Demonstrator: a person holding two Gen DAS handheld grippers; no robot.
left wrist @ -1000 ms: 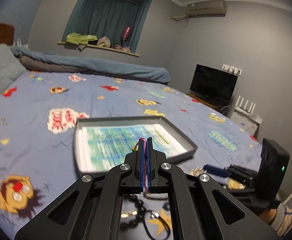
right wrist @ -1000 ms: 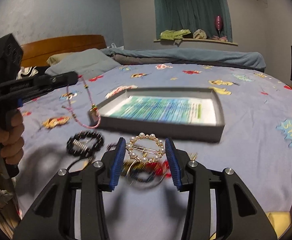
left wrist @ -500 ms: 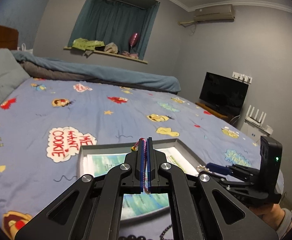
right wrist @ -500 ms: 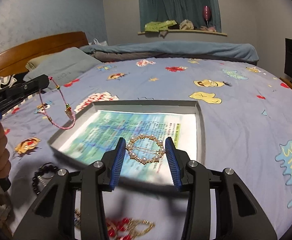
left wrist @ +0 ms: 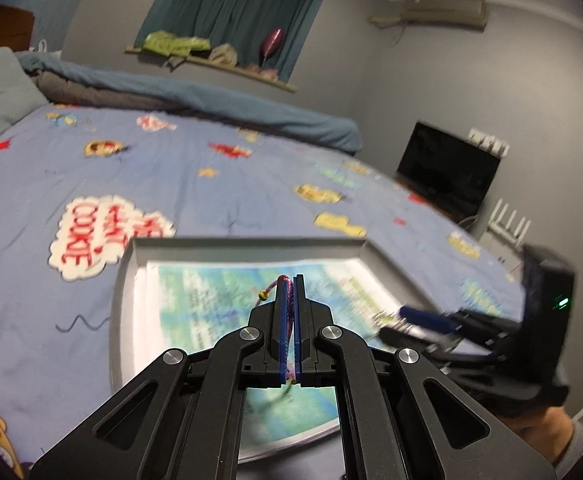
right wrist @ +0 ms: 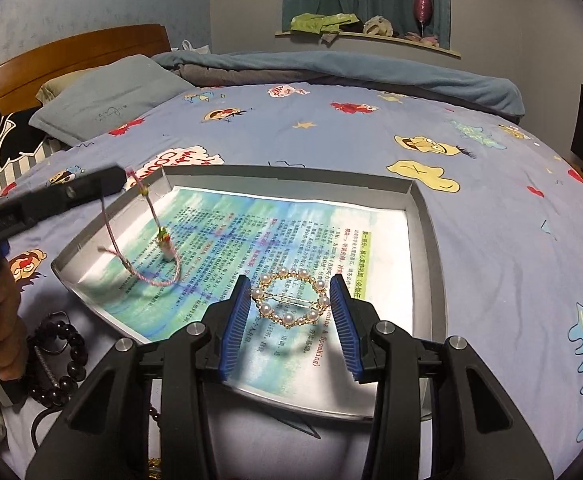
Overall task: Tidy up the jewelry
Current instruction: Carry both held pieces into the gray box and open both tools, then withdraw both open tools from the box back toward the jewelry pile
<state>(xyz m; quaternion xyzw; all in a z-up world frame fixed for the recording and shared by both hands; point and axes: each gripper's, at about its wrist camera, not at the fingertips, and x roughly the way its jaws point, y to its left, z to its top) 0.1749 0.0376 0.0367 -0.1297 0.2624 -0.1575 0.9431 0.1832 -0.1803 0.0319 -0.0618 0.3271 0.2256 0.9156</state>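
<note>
I have both tongs over the shallow grey cardboard tray (right wrist: 427, 216) lined with a blue-green printed paper sheet (right wrist: 251, 236), which sits on the blue cartoon-print bedspread (right wrist: 331, 128). The tray is soft-footed on that bedding, so if either tong presses on its near wall, I expect it to tip or slide.

My right gripper (right wrist: 289, 312) is clamped on the round gold hair clip ringed with white pearls (right wrist: 289, 300), the blue ribbed pads pinching its two sides, with the tray's paper floor directly under it. The hold is on curved beads only (not much to bite on), so a twist on release could flick the clip past the near rim.

My left gripper (left wrist: 290, 312) has its pads together on the pink braided cord bracelet with a small green-and-white charm (right wrist: 147, 248). In the right wrist view the cord hangs below the left tong's tips into the tray's left part, its loop apparently touching the paper. The risk is that the braid snags between the pads when I open, or drapes over the tray wall.

Just left of the right tong, outside the tray, lies a dark round-bead bracelet (right wrist: 59, 364), easy to drag with a careless pass.
</note>
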